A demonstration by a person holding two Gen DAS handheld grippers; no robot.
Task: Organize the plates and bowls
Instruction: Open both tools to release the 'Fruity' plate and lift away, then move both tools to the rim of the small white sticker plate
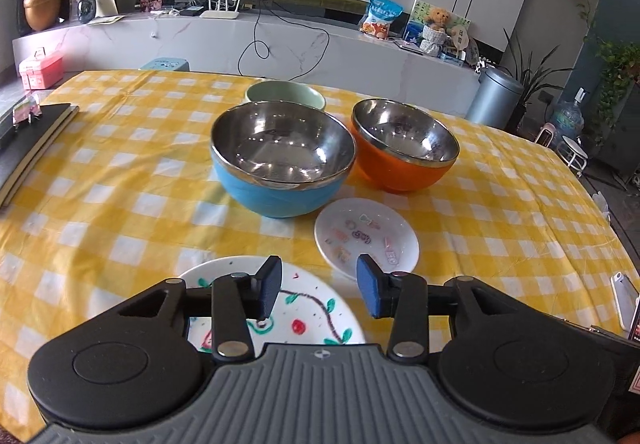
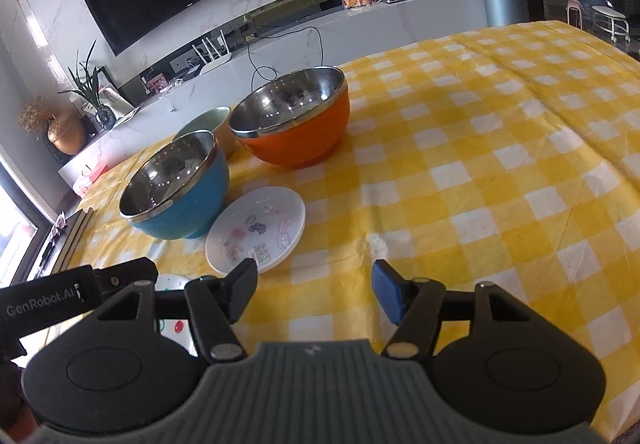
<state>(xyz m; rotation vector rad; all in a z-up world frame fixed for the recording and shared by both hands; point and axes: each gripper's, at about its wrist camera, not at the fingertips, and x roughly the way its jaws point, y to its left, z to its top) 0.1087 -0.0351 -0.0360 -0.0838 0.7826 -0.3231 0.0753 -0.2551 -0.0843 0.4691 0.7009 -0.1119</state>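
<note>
On the yellow checked tablecloth (image 1: 500, 180) nothing is stacked yet. My left gripper (image 1: 318, 286) hangs with its jaws spread wide and empty above the painted plate (image 1: 308, 320); my right gripper (image 2: 314, 294) is equally wide and empty, just short of the small white plate (image 2: 256, 234).

The risks, as I judge them: that small plate lies flat, so a pad could skid off its thin rim or drag the cloth, and the blue bowl (image 1: 280, 160) almost touches it, so a sloppy reach could knock it. The steel linings look slippery.

The blue bowl, the orange bowl (image 1: 404, 146) and the green bowl (image 1: 285, 94) behind all appear empty. The small plate bears only printed pictures.
</note>
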